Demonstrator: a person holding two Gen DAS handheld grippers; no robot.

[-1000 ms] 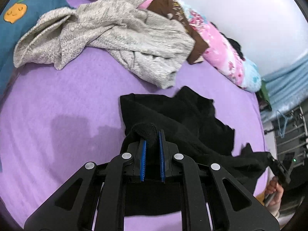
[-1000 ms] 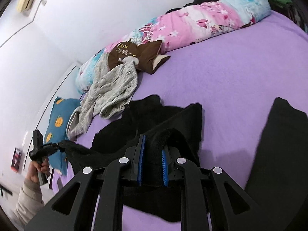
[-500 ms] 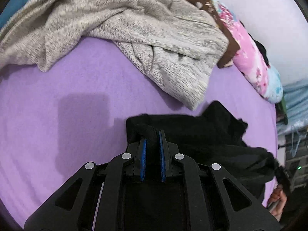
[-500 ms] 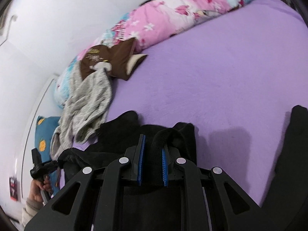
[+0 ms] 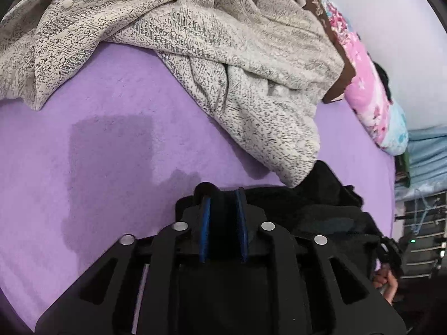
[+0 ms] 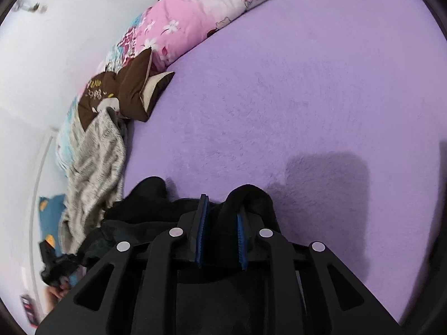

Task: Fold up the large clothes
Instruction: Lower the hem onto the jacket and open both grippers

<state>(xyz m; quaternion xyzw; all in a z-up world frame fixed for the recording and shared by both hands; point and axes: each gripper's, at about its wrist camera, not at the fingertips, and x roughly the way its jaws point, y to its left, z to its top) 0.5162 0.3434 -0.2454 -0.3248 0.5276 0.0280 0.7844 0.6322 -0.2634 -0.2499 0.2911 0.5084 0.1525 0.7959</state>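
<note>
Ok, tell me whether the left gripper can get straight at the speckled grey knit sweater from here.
Probably not yet: the left gripper, jaws just opening, still has the black garment between them. Once clear, the grey sweater lies just ahead, nothing between.

Both wrist views angle down, near bed.

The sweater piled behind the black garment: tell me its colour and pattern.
Sweater: cream with fine dark flecks, a heathered knit. Left wrist view shows it best.

Purple bed sheet, pink floral quilt, brown pillow
</note>
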